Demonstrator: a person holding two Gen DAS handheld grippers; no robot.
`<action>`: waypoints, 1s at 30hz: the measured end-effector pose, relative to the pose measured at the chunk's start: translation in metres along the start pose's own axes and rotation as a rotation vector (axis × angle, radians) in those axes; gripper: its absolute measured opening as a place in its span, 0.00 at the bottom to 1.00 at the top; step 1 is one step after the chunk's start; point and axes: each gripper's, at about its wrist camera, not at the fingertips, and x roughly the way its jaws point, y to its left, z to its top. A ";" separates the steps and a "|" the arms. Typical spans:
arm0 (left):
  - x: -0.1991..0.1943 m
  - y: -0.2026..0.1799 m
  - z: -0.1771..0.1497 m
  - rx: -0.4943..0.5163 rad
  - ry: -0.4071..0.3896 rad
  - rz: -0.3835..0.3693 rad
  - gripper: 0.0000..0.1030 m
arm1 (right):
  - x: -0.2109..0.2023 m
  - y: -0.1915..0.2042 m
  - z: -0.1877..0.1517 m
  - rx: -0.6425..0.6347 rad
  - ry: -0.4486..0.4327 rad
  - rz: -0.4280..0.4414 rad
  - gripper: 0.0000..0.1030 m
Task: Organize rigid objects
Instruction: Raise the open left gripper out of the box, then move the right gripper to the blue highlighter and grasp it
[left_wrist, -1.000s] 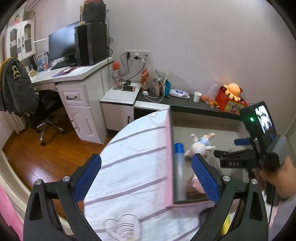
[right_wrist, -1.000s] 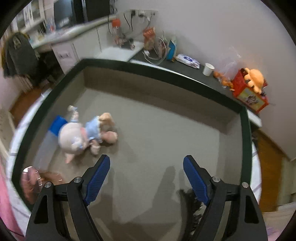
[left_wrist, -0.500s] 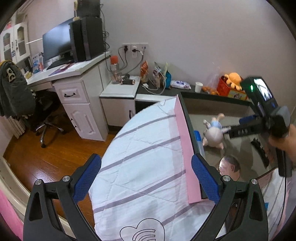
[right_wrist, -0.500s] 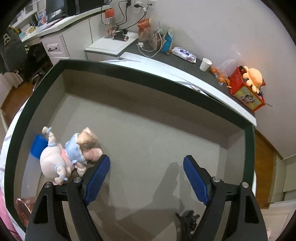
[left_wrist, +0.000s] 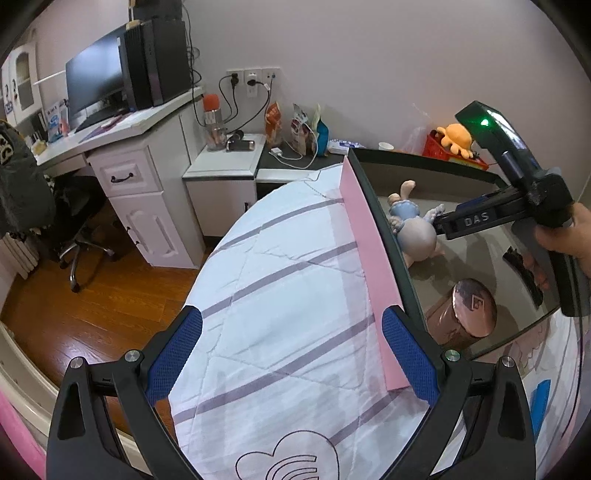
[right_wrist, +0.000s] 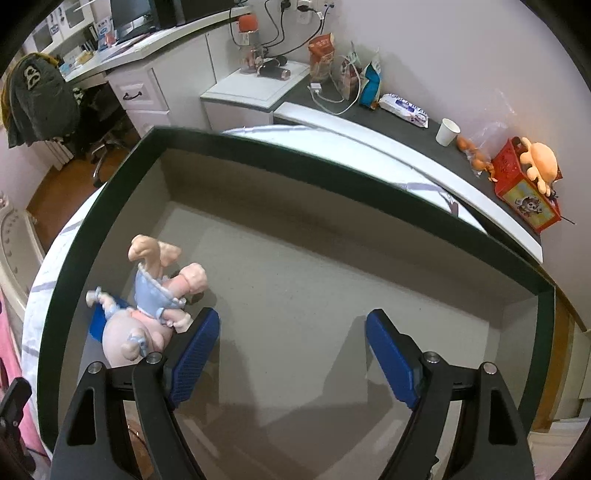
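A baby doll (right_wrist: 147, 306) in a blue outfit lies inside a big box with a dark green rim (right_wrist: 332, 173), on top of a blue item (right_wrist: 96, 325). My right gripper (right_wrist: 293, 354) hangs open over the box floor, nothing between its pads, its left finger (right_wrist: 192, 354) close beside the doll. In the left wrist view the doll (left_wrist: 413, 236), a copper tin (left_wrist: 469, 314) and a black hair clip (left_wrist: 524, 269) lie in the box (left_wrist: 384, 236). My left gripper (left_wrist: 291, 354) stands open and empty above the striped quilt (left_wrist: 280, 280), left of the box's pink side.
The box rests on a bed. Behind it runs a dark shelf (right_wrist: 402, 122) with snack bags, a paper cup (right_wrist: 447, 132) and a red box with an orange plush (right_wrist: 532, 177). A white desk (left_wrist: 122, 162), monitor, office chair (left_wrist: 79, 236) and wood floor lie left. A hand (left_wrist: 565, 236) holds the right gripper.
The left wrist view has sunk and swung, bringing the copper tin and hair clip into sight. My right gripper has drifted across the box, so the doll now lies beside its left finger.
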 end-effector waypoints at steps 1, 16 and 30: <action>-0.001 0.000 -0.001 -0.001 -0.001 0.002 0.96 | -0.001 -0.001 -0.001 0.001 0.010 -0.014 0.81; -0.053 -0.012 -0.020 -0.038 -0.044 0.017 0.96 | -0.100 0.008 -0.059 0.089 -0.264 0.046 0.81; -0.125 -0.076 -0.060 -0.043 -0.104 0.013 0.99 | -0.178 0.015 -0.215 0.189 -0.465 0.053 0.82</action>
